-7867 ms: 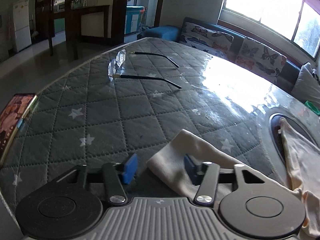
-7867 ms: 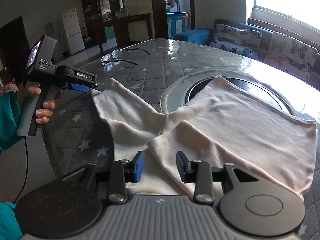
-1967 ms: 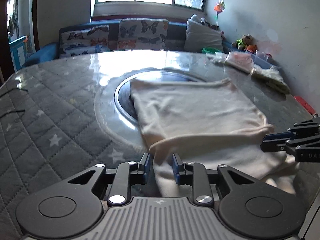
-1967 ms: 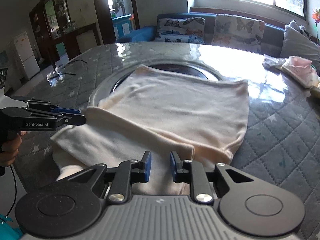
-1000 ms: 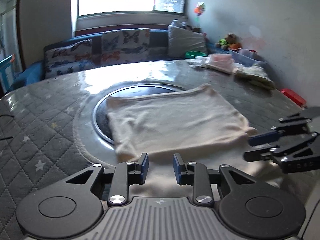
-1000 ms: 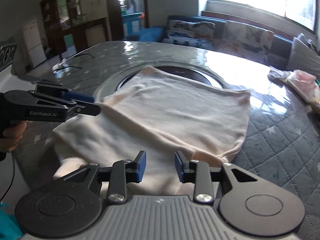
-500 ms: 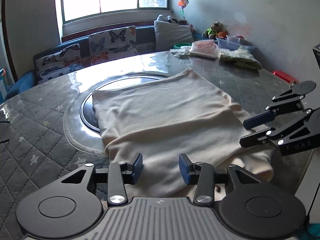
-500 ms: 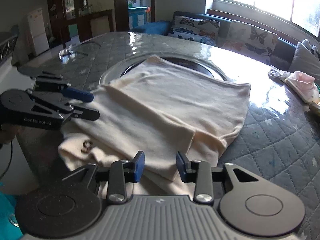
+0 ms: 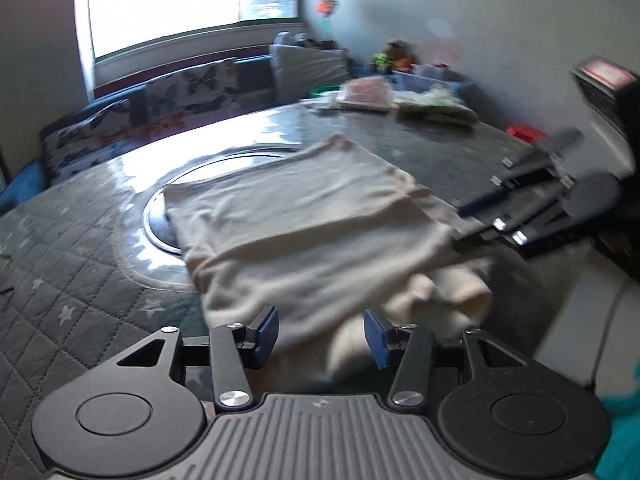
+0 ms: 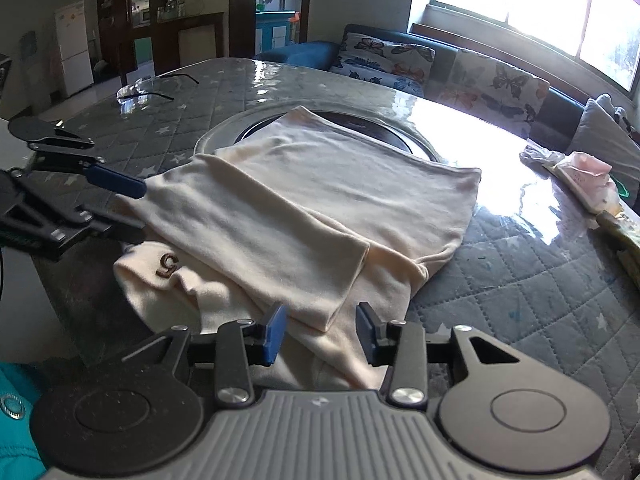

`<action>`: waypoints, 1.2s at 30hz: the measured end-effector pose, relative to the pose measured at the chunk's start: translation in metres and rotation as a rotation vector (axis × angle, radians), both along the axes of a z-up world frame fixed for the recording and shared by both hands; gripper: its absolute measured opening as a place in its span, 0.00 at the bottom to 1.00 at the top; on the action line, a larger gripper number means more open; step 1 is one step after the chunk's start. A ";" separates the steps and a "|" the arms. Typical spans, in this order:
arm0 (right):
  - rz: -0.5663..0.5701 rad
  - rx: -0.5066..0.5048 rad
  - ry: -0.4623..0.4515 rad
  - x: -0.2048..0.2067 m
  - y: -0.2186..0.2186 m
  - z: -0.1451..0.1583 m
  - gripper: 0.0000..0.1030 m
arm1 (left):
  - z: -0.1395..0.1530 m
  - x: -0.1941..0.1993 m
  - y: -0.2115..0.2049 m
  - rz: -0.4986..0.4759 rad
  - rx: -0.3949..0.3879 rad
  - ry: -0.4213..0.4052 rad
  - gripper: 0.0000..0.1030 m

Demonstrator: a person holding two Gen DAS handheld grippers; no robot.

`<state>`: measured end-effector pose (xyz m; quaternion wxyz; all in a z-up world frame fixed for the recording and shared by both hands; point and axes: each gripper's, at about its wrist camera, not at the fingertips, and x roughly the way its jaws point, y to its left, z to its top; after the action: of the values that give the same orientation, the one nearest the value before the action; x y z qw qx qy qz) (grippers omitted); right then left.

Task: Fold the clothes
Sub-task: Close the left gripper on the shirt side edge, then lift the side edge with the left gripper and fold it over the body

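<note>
Your left gripper (image 9: 322, 332) has just been opening; its blue pads stand apart with the near edge of the cream garment (image 9: 304, 216) lying between them, unpinched. Your right gripper (image 10: 320, 334) has likewise just been opening; its pads flank the near corner of the folded flap, and nothing is clamped. Both hold nothing.

The garment lies on the quilted tabletop (image 10: 532, 292), its far end over the round dark inset (image 10: 360, 122), its near end bunched at the tabletop edge and partly drooping over it.

Handling, as a judgement: thin knit, light, limp. It will sag from any single hold and drag on the glossy cover. Take it at doubled edges or corners, both layers in the pads, one gripper per corner, so the fold line stays straight. The loose bunch at the near edge looks the likeliest part to slide off.

View differences:
- Right wrist view: shows a folded flap lying diagonally across the body, a small dark "5" mark (image 10: 167, 266) on the bunched near part, spectacles (image 10: 148, 86) well away at the far left, and a sleeve in teal at the bottom left.
- Left wrist view: blurred; shows the right gripper from the side at the garment's right edge, whether touching I cannot tell, and a pile of other items (image 9: 400, 98) at the far tabletop edge. The flap and mark are not legible here.
</note>
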<state>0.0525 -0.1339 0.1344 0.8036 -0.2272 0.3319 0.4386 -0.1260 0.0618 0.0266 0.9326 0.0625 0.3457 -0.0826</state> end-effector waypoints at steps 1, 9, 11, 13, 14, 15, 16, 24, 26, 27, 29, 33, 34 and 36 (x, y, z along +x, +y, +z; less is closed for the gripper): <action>0.005 -0.004 -0.005 -0.002 -0.001 0.000 0.42 | -0.001 -0.004 -0.003 -0.021 0.020 0.000 0.50; 0.039 -0.030 -0.036 -0.014 -0.006 0.005 0.48 | -0.013 -0.015 -0.013 -0.097 0.108 0.008 0.50; 0.049 -0.039 -0.038 -0.017 -0.007 0.005 0.49 | -0.015 -0.015 -0.018 -0.108 0.129 -0.007 0.50; 0.061 -0.049 -0.042 -0.020 -0.008 0.004 0.49 | -0.016 -0.013 -0.022 -0.120 0.139 -0.024 0.50; 0.066 -0.052 -0.044 -0.021 -0.008 0.004 0.49 | -0.016 -0.013 -0.025 -0.126 0.145 -0.033 0.50; 0.071 -0.055 -0.047 -0.022 -0.008 0.003 0.50 | -0.017 -0.012 -0.026 -0.133 0.149 -0.040 0.50; 0.077 -0.059 -0.050 -0.023 -0.008 0.003 0.50 | -0.018 -0.011 -0.028 -0.139 0.151 -0.046 0.50; 0.117 -0.088 -0.065 -0.030 -0.011 -0.002 0.52 | -0.022 -0.007 -0.030 -0.178 0.154 -0.055 0.46; 0.132 -0.092 -0.069 -0.033 -0.012 -0.002 0.53 | -0.024 -0.008 -0.030 -0.185 0.156 -0.058 0.45; 0.140 -0.095 -0.072 -0.034 -0.012 -0.003 0.54 | -0.024 -0.008 -0.031 -0.186 0.157 -0.060 0.43; 0.157 -0.101 -0.079 -0.037 -0.011 -0.004 0.54 | -0.025 -0.007 -0.032 -0.183 0.156 -0.069 0.34; 0.185 -0.100 -0.089 -0.042 -0.010 -0.004 0.57 | -0.019 -0.006 -0.033 -0.163 0.129 -0.093 0.14; 0.191 -0.096 -0.093 -0.043 -0.010 -0.003 0.60 | -0.017 -0.005 -0.032 -0.153 0.119 -0.095 0.13; 0.202 -0.089 -0.105 -0.045 -0.010 -0.003 0.61 | -0.013 0.000 -0.028 -0.126 0.089 -0.094 0.11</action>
<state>0.0070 -0.1443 0.1316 0.7607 -0.3174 0.2840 0.4897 -0.1264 0.0342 0.0141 0.9370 0.1293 0.3003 -0.1227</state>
